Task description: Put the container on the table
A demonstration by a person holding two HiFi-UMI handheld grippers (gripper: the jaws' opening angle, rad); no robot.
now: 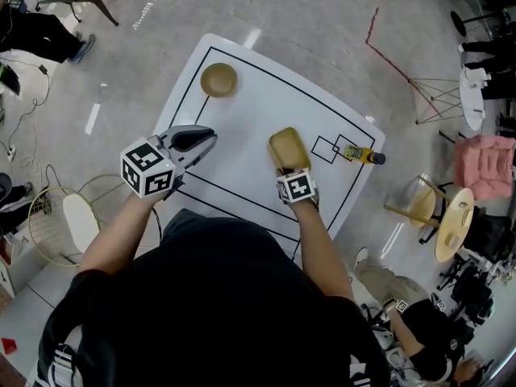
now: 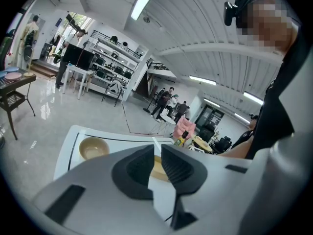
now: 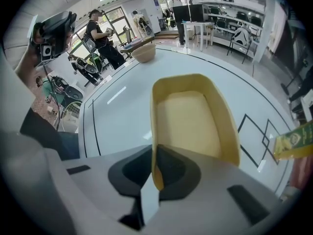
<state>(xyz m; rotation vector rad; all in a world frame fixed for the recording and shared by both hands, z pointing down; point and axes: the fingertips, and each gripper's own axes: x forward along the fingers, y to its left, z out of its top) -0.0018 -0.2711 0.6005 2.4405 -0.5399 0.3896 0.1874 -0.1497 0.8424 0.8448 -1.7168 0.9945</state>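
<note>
Item 1. My right gripper (image 1: 287, 168): jaws closed on the near wall of the container (image 3: 195, 121), one pad inside the rim and one outside. The grip is thin and only at that one edge.

Item 2. My left gripper (image 2: 155, 166): jaws drawn almost together with a thin slit between the pads and nothing in it. It is idle above the table's left side, well apart from the container.

Item 3. Container: yellow, oblong, open-topped and empty. It is over the middle of the table (image 1: 242, 119), inside the black outline. I cannot tell whether its base rests on the top or hangs just above it.

Item 4. Task status, my judgement: the carry looks done, since the container is already at the table. What is left is to seat it flat, part my right jaws and draw back. Release has not yet happened.

Item 5. Surface: white top with rounded corners and black lines, with small squares drawn toward the right. Also on it are a tan bowl (image 1: 218, 79) at the far left and a bottle (image 1: 361, 154) lying near the right edge. Both are well apart from the container.

Item 6. Room: grey floor (image 1: 322, 14) with a red line, a pink chair (image 1: 484, 166), shelves (image 2: 110, 58), ceiling strip lights, and several people standing about.
</note>
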